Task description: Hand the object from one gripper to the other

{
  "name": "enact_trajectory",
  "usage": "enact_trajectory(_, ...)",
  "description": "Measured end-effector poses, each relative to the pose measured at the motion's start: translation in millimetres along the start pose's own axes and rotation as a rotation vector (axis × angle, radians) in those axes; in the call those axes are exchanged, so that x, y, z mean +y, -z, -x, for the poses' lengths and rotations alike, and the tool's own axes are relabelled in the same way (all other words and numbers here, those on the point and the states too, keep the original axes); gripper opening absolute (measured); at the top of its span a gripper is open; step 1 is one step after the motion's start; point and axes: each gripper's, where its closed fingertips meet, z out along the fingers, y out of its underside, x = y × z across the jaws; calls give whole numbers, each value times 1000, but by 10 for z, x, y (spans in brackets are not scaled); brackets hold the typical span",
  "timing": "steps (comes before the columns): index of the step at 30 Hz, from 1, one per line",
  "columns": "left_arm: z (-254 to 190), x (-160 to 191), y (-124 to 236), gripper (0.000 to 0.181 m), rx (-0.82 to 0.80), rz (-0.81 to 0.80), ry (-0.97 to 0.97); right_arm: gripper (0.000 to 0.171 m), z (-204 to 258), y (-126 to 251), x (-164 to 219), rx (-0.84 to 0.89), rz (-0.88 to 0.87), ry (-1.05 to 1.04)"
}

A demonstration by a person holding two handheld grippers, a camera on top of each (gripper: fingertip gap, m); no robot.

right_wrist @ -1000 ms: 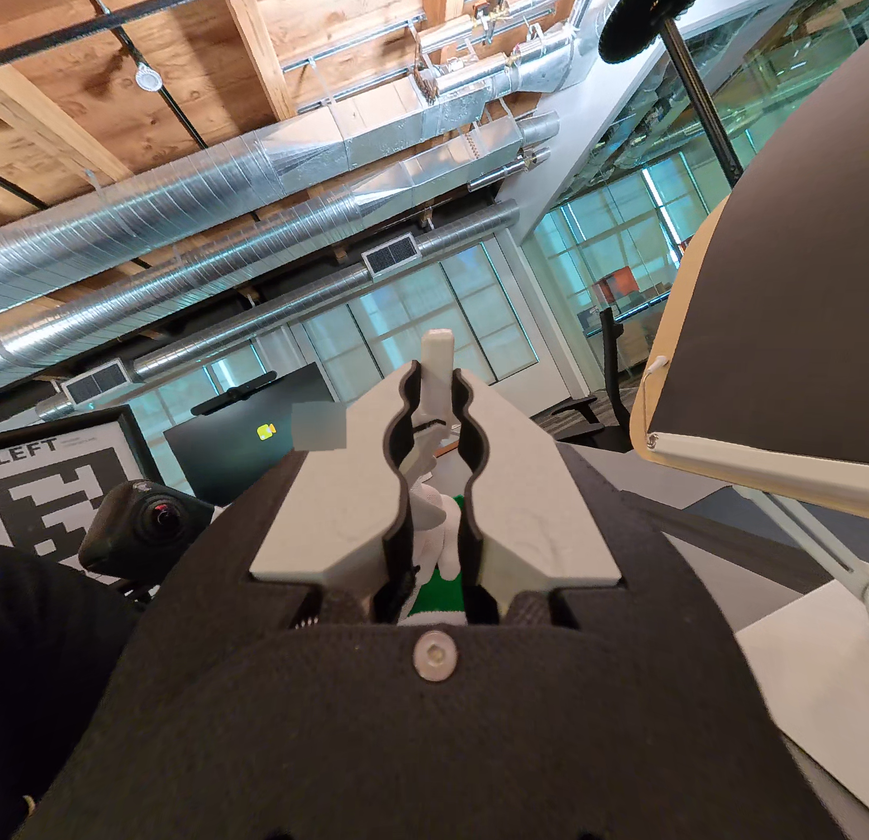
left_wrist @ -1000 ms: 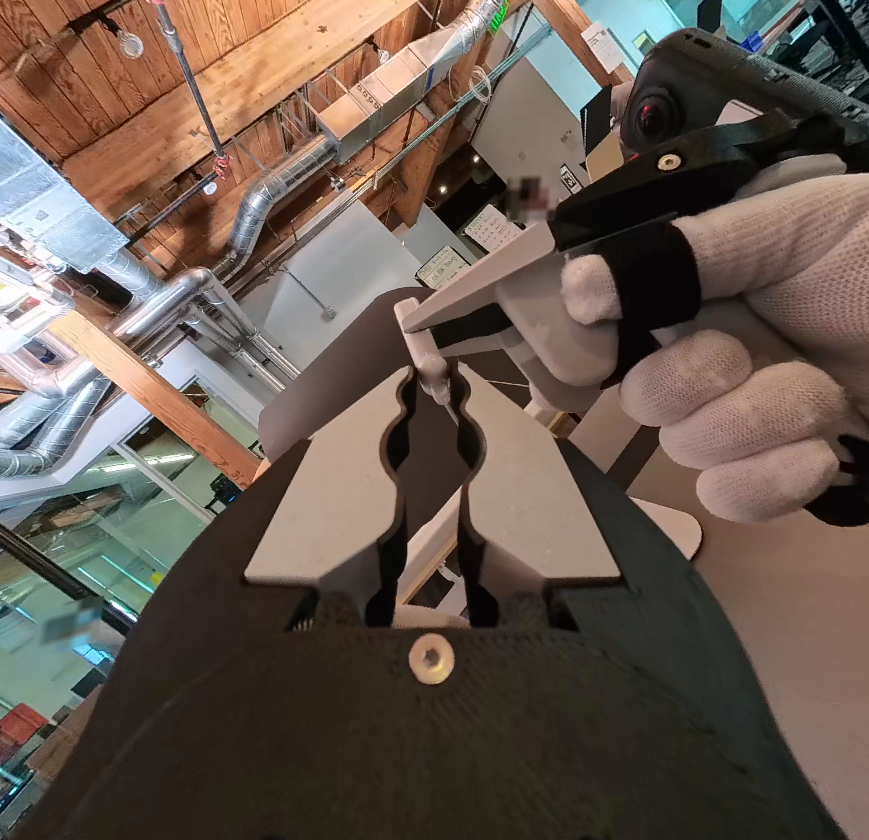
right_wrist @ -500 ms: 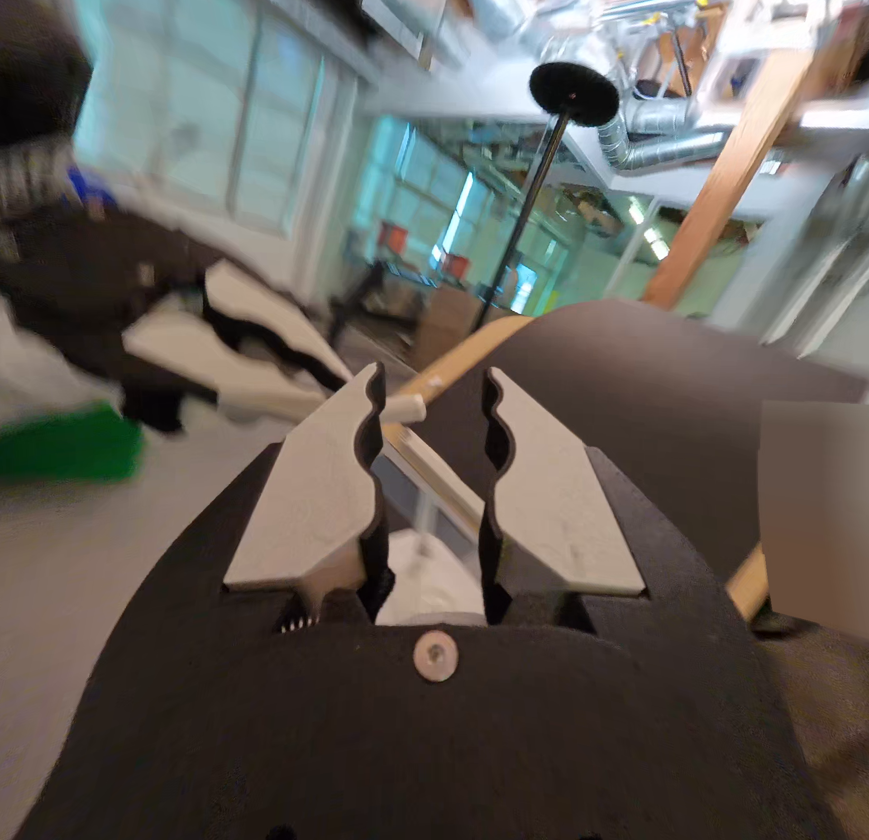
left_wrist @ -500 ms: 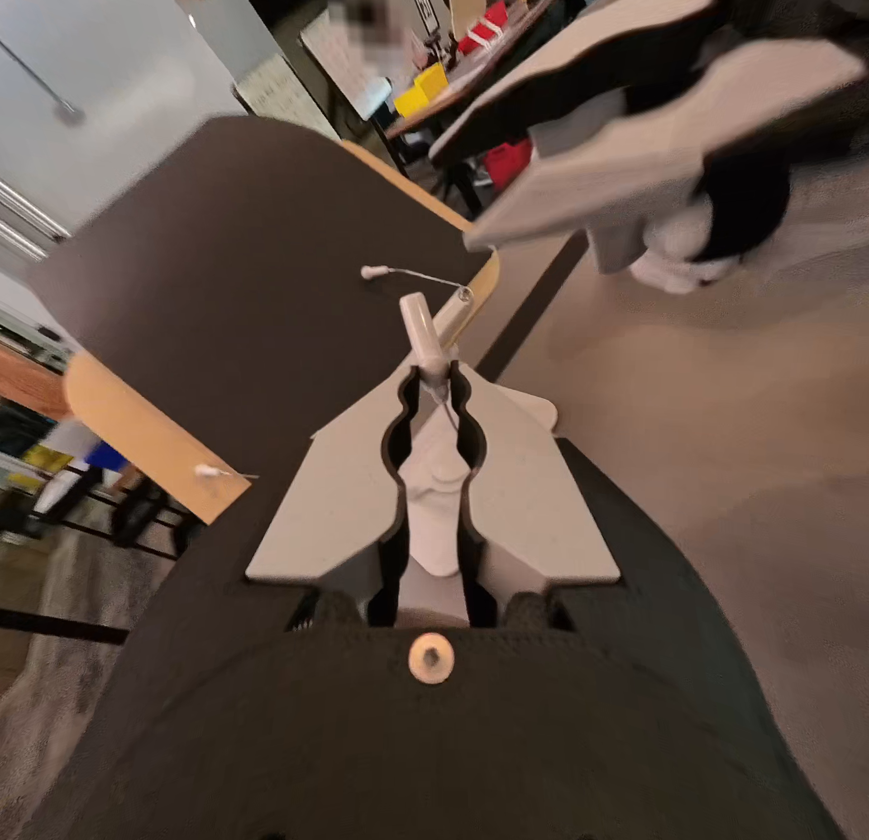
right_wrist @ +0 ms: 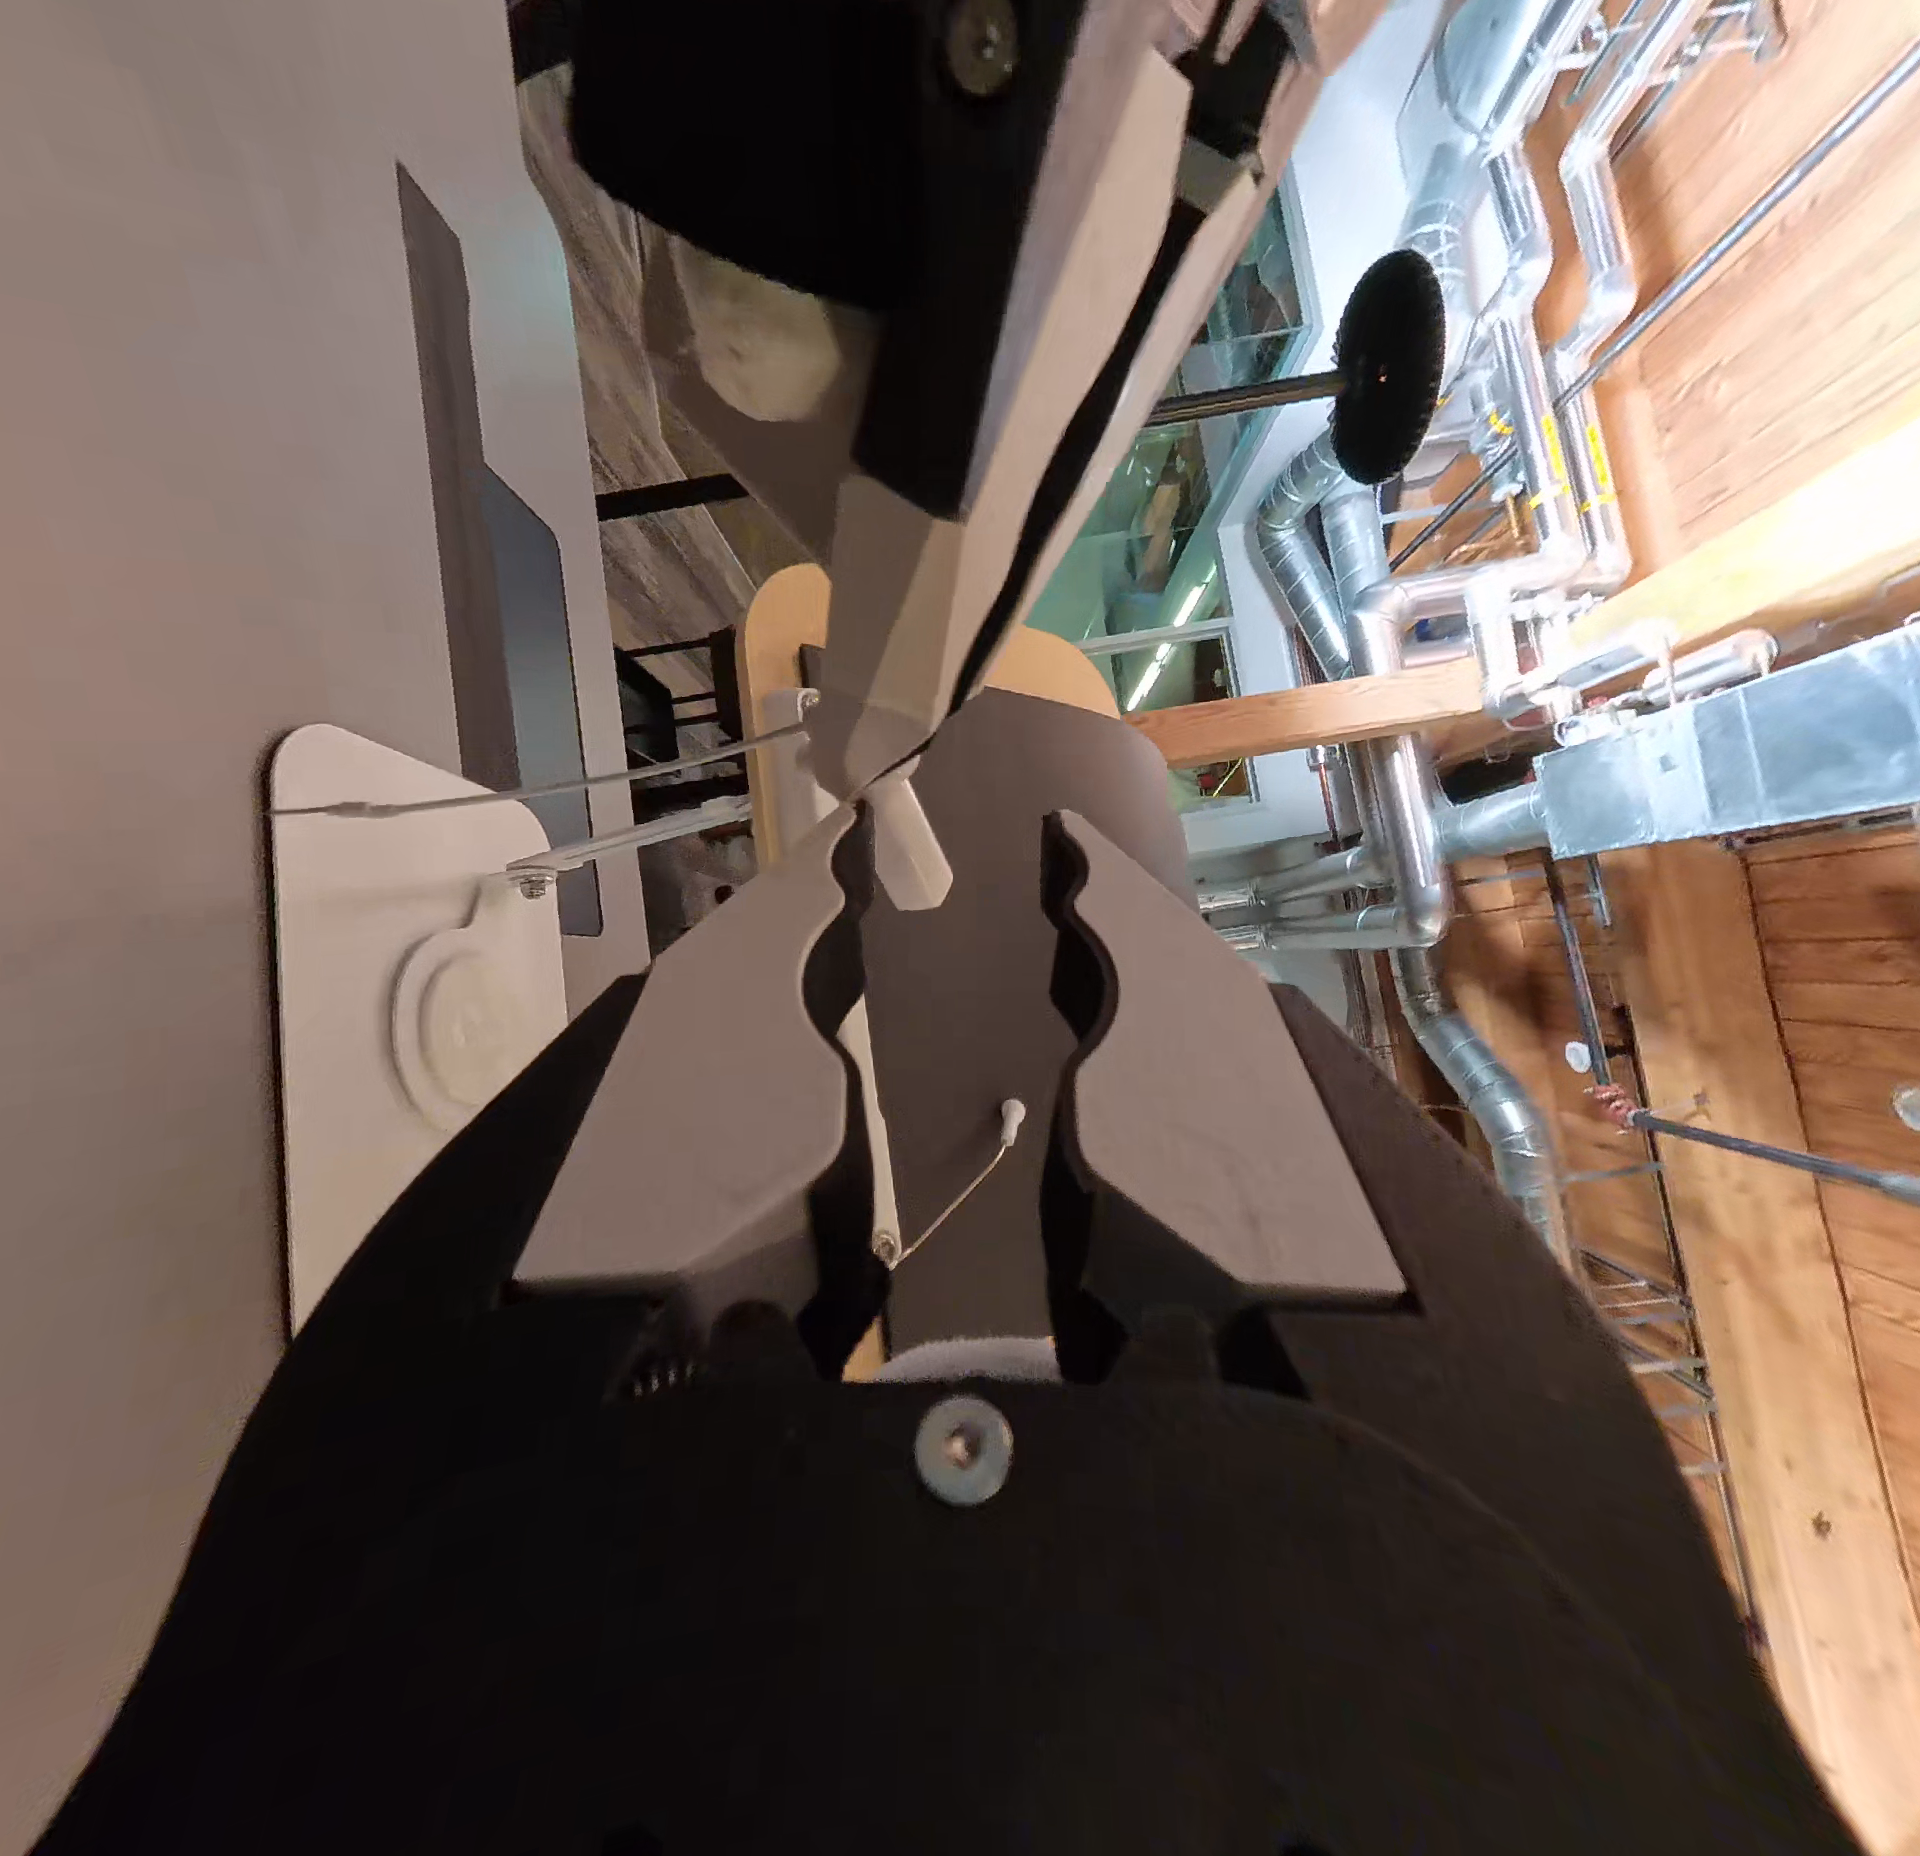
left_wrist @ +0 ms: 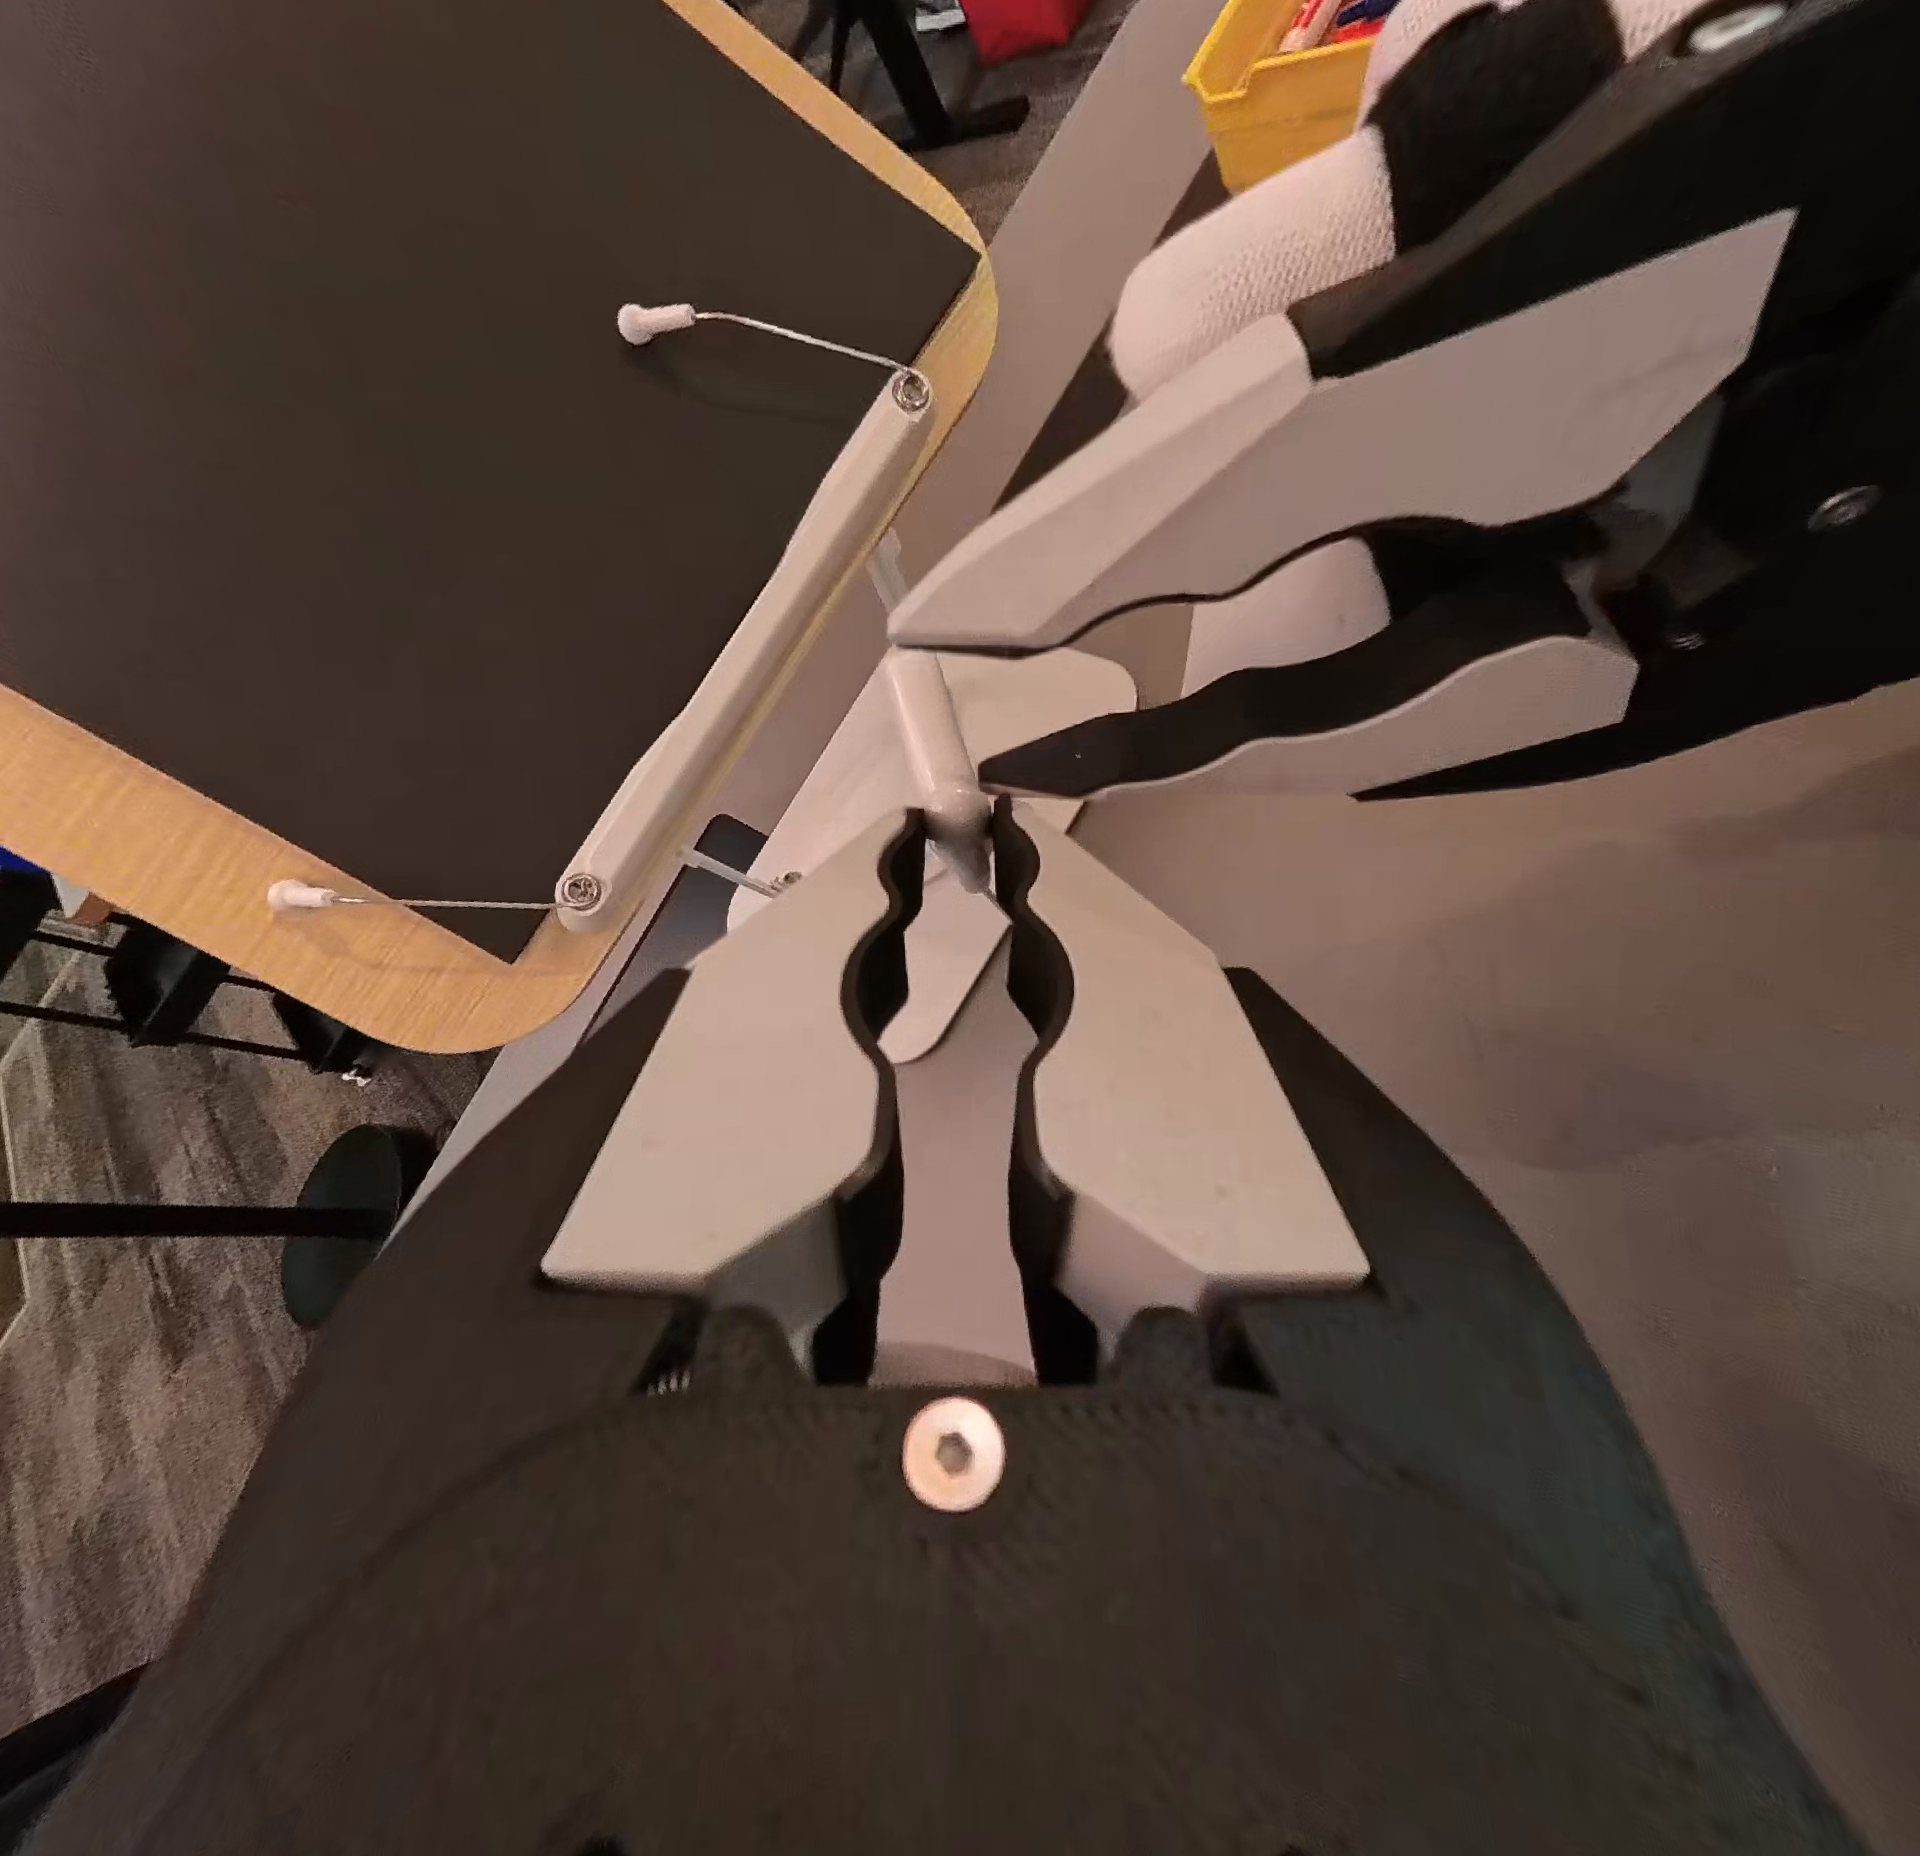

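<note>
White peg (left_wrist: 940,757) now pinched in our left gripper (left_wrist: 958,838); our right gripper (right_wrist: 951,838) let go, reopened, jaws flanking peg's free end. Handover done.

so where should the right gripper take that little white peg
On the free shaft of the peg, above where the left gripper pinches its thicker end. Come from the side, fingers across the shaft: the right gripper is open and already straddles it.
</note>
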Motion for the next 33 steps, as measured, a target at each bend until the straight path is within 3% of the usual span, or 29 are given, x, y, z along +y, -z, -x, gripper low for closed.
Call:
enact_trajectory(10, -103, 20, 75, 11, 115, -7, 38, 20, 184, -51, -65, -26, -8, 90)
enact_trajectory(16, -63, -14, 103, 11, 109, -41, 39, 11, 175, -75, -68, -23, -10, -17)
enact_trajectory(18, -29, -113, 156, 20, 93, -101, 44, 11, 111, -76, -1, -34, -5, -144)
enact_trajectory(24, 226, -363, 369, 17, -47, -291, -22, 11, -141, -30, 235, -94, -76, -692)
enact_trajectory(30, 420, -234, 167, 15, -130, -318, -48, 11, -333, 24, 226, -247, -307, -1361)
enact_trajectory(33, 393, -302, 94, 19, -193, -409, -133, 11, -387, 30, 287, -310, -396, -1646)
